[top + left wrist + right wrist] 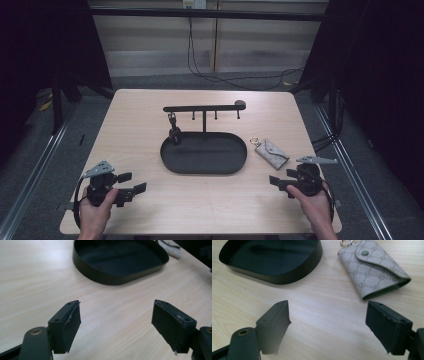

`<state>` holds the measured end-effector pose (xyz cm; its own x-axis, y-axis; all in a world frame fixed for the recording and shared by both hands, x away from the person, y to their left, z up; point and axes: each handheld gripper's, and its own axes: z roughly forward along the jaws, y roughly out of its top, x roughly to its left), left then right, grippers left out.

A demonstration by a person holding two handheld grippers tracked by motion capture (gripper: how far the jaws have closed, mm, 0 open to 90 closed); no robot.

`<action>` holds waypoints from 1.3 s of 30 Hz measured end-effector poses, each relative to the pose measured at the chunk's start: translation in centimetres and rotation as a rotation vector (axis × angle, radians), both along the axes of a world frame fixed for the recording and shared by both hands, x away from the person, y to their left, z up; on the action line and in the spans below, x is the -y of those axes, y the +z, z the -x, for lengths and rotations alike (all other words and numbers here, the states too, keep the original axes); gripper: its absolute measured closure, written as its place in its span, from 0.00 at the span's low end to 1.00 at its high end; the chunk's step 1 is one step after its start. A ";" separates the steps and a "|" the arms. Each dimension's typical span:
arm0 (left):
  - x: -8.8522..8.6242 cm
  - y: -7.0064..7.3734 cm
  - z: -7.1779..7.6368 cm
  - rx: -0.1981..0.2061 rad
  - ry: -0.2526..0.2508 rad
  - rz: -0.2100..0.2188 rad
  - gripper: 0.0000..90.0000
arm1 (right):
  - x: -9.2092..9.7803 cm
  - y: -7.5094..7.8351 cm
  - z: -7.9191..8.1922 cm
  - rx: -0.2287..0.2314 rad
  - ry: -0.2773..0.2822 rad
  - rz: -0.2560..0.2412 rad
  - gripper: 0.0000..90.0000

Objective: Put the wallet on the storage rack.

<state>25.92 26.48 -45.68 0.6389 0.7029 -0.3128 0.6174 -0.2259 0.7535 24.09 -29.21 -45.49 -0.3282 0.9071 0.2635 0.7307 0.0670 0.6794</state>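
Two tongs idle and wide open, with the key pouch waiting just ahead of the right one

Both the left tongs (131, 182) and the right tongs (278, 184) rest low over the worktop (150, 115) with jaws spread wide and nothing between them. The grey key pouch (372, 266) lies flat ahead of the right tongs and a little to its right, ring end (254, 141) pointing away, just beside the black tray (294, 277) but not touching it. My judgement is that the right tongs should make the pickup: move forward, turn so the jaws straddle the pouch across its narrow width, and come down low before closing, since a flat soft pouch offers little edge. The stand (204, 108) with its hooks rises beyond the tray, so grip away from the ring to leave it free. The left tongs, pointing at the tray's near rim, can stay clear.
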 end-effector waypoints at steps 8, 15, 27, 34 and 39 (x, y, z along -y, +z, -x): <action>1.0 -0.4 0.3 -0.032 -0.054 -0.020 0.26 | -0.1 1.1 -2.3 -0.029 0.012 0.041 0.23; 1.1 0.1 1.1 0.006 -0.072 -0.052 0.26 | -0.7 1.9 -3.9 -0.074 0.049 0.094 0.26; 1.3 -0.2 1.1 -0.006 -0.088 -0.076 0.26 | -1.4 3.2 -6.8 -0.181 0.102 0.153 0.25; 1.2 -0.3 1.0 -0.007 -0.081 -0.081 0.26 | -1.2 3.3 -8.9 -0.228 0.102 0.216 0.28; 1.3 -0.6 0.9 -0.026 -0.084 -0.079 0.26 | -1.1 3.3 -10.3 -0.272 0.118 0.229 0.27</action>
<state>25.04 25.19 -46.26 0.6891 0.6702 -0.2756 0.6130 -0.3362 0.7150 34.43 -28.06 -42.21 -0.3804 0.9125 0.1503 0.8604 0.2896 0.4194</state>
